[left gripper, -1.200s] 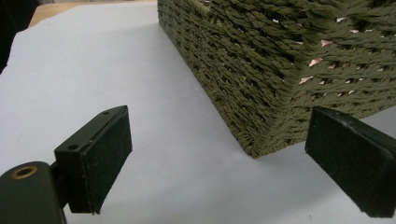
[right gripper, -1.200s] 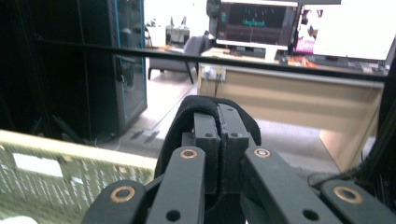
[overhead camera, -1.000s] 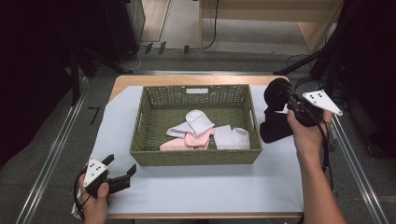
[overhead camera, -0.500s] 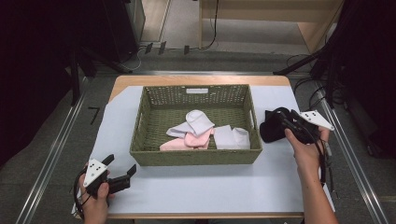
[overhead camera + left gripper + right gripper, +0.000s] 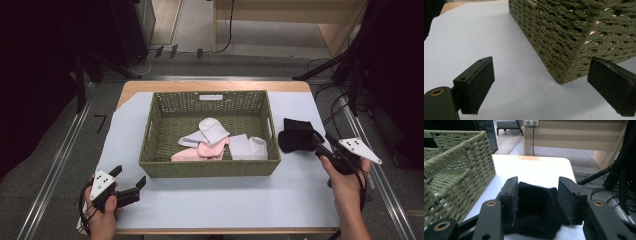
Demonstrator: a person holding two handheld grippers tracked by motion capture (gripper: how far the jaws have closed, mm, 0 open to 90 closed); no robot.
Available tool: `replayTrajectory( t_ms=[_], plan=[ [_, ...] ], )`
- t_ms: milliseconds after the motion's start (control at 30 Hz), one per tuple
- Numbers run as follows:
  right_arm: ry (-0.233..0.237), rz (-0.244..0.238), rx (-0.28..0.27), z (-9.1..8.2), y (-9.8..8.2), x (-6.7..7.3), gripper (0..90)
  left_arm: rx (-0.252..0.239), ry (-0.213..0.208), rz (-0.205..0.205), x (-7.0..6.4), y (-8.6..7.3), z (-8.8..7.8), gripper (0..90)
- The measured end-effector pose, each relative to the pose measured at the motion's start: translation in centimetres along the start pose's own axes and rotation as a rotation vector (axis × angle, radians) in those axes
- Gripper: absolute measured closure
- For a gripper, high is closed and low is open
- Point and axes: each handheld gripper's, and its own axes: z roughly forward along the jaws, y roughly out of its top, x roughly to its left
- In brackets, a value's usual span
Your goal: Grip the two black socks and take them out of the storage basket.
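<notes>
Lying crumpled on table: black sock (image 5: 296,135).

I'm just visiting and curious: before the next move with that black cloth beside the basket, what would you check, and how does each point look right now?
1. Black cloth lies on the table, right of the basket: ok.
2. Right gripper jaws have just been opening; the cloth sits between them, with a gap at the right pad: ok for letting go.
3. Cloth fully free of the left pad: cannot tell.
4. Left gripper open, nothing between its jaws, near the basket's corner: ok.
5. Room in the basket beside the white sock, pink sock and folded white sock: ok.
6. Cloth neatly folded: cannot tell.
</notes>
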Motion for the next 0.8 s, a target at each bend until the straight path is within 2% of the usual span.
replayTrajectory(
  t_ms=[33, 133, 233, 333, 500, 667, 767, 800],
  plan=[
    [0.0, 0.0, 0.0, 0.0, 0.0, 0.0, 52.2, 0.002, 0.001, 0.0, 0.0, 0.0, 0.0, 8.3],
    [-0.008, 0.043, 0.027, -1.3, -1.1, -0.7, 52.4, 0.0, 0.0, -0.001, 0.0, 0.0, 0.0, 8.3],
    [-0.011, 0.05, 0.034, -1.9, -1.7, -0.9, 51.0, -0.001, -0.001, -0.003, 0.0, 0.0, 0.0, 8.3],
    [-0.02, 0.061, 0.043, -3.0, -2.8, -1.1, 44.9, -0.003, -0.003, -0.004, 0.0, 0.0, 0.0, 8.3],
    [-0.022, 0.065, 0.064, -4.4, -3.8, -1.7, 39.8, -0.006, -0.006, -0.006, 0.1, 0.0, 0.0, 8.3],
    [-0.033, 0.096, 0.073, -5.5, -4.6, -2.4, 33.5, -0.005, -0.008, -0.006, 0.1, 0.0, 0.0, 8.3],
    [-0.035, 0.117, 0.08, -6.3, -5.4, -2.7, 23.8, -0.004, -0.009, -0.009, 0.1, 0.0, 0.0, 8.3],
    [-0.035, 0.117, 0.08, -6.3, -5.4, -2.7, 23.8, -0.004, -0.009, -0.009, 0.1, 0.0, 0.0, 8.3]
  ],
)
